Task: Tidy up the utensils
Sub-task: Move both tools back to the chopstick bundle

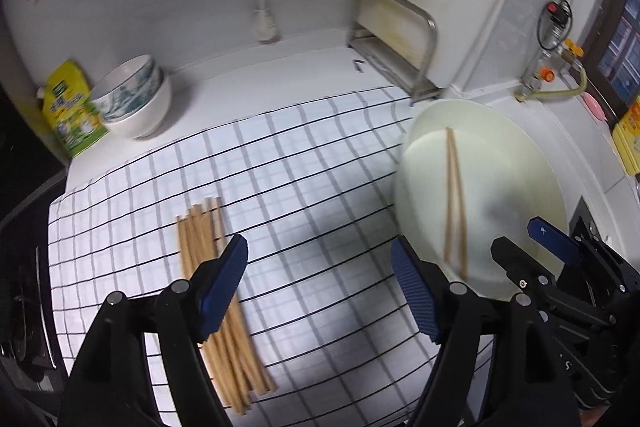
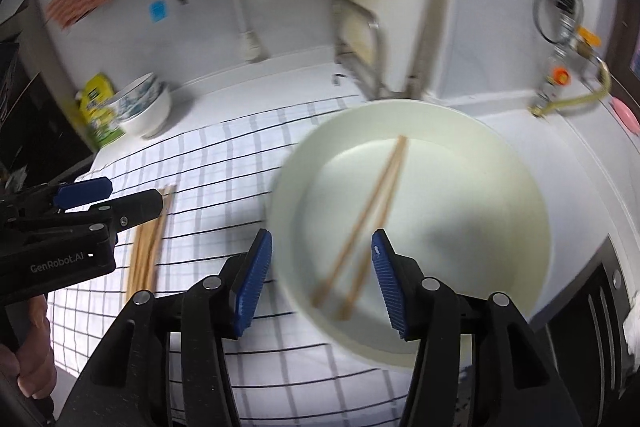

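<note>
A pair of wooden chopsticks (image 1: 454,203) (image 2: 368,219) lies inside a wide white bowl (image 1: 520,163) (image 2: 500,187) at the right of a checked cloth (image 1: 300,167) (image 2: 224,163). A bundle of several chopsticks (image 1: 216,291) (image 2: 148,243) lies on the cloth to the left. My left gripper (image 1: 320,271) is open above the cloth, its left finger over the bundle, nothing between its jaws. My right gripper (image 2: 322,267) is open above the bowl's near rim, apart from the pair. Each gripper shows at the edge of the other's view.
Stacked patterned bowls (image 1: 132,99) (image 2: 140,107) and a yellow pouch (image 1: 70,107) (image 2: 96,103) stand at the back left. A metal rack (image 1: 400,39) (image 2: 360,43) stands against the back wall. A gas valve with a hose (image 1: 552,75) (image 2: 568,83) is at the right. A hand (image 2: 28,359) holds the left gripper.
</note>
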A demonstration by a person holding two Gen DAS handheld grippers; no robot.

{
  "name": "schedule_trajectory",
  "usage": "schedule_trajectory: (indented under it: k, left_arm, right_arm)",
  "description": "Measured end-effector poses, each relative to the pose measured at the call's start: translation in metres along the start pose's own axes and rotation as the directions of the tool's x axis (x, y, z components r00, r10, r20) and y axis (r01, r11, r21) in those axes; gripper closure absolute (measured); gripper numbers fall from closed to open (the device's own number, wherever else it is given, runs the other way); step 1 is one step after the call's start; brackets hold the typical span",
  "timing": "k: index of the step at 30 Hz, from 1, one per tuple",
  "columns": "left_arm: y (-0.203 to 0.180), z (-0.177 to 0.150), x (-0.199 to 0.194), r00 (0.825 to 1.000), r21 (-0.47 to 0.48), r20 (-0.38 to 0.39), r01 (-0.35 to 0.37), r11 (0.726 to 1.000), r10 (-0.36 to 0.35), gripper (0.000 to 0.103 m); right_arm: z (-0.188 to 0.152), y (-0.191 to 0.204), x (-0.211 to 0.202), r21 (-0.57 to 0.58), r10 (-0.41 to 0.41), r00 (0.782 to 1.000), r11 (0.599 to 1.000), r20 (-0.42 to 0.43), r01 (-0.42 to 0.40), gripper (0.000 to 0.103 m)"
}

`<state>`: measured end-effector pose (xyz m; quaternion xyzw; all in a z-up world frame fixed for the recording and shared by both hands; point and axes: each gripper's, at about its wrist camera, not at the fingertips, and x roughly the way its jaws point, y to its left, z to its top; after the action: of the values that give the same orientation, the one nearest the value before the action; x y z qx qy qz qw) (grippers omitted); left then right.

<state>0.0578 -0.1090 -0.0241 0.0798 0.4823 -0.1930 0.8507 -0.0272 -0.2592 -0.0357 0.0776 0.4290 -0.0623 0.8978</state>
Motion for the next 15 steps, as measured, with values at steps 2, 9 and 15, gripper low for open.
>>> schedule_trajectory:
  k: [2, 9, 15]
  left_arm:
    - [0.016, -0.005, -0.003, 1.0, -0.025, -0.001, -0.015, 1.0, 0.015, 0.03]
    - [0.078, -0.03, -0.007, 0.997, -0.123, -0.014, -0.076, 0.99, 0.075, 0.03]
    - [0.125, -0.053, -0.002, 0.99, -0.197, -0.04, -0.139, 0.971, 0.134, 0.03]
  right_arm:
    - [0.001, 0.019, 0.003, -0.03, 0.019, 1.0, 0.999, -0.003, -0.019, 0.053]
    - [0.003, 0.074, 0.018, -0.115, 0.075, 0.997, 0.99, -0.035, -0.078, 0.053]
    - [-0.004, 0.117, 0.039, -0.17, 0.117, 0.989, 0.977, -0.085, -0.13, 0.051]
